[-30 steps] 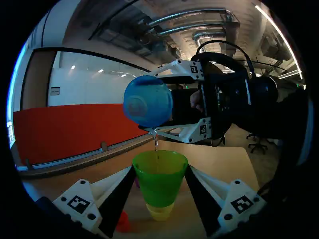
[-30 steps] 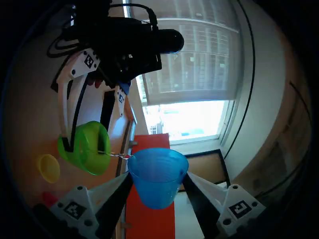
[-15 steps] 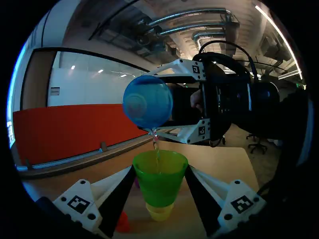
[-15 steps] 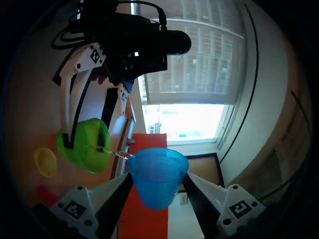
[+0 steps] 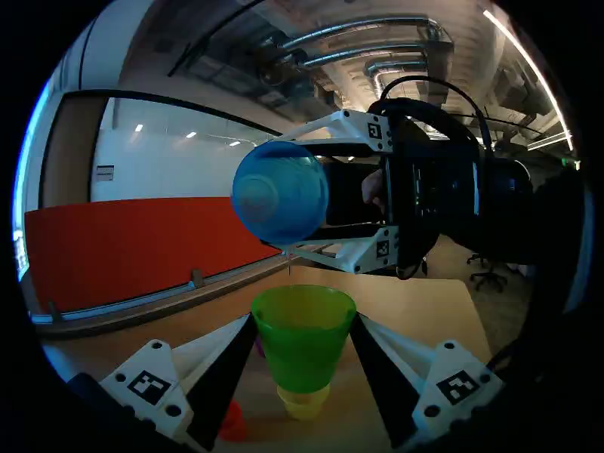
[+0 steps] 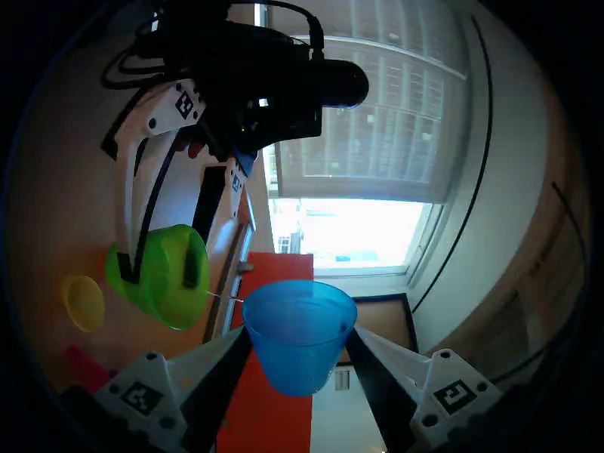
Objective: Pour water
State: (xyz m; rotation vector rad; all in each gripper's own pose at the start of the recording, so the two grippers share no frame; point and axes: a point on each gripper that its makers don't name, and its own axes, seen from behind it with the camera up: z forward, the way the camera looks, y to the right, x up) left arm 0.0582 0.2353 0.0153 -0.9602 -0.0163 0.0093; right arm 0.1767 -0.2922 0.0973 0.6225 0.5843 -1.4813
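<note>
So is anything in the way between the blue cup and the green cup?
Nothing visible. The blue cup, tipped in the right gripper, hangs above the open green cup in the left gripper. A thin thread of water crosses the gap.

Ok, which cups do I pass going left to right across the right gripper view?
Left to right: yellow cup → green cup → blue cup.

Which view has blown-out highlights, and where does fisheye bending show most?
Right gripper view: the window is blown out to near white, while the blue cup in front is sharp. Left gripper view: dimmer, even light; the green cup is crisp, and the ceiling pipes and red wall panel bow with the lens.
</note>
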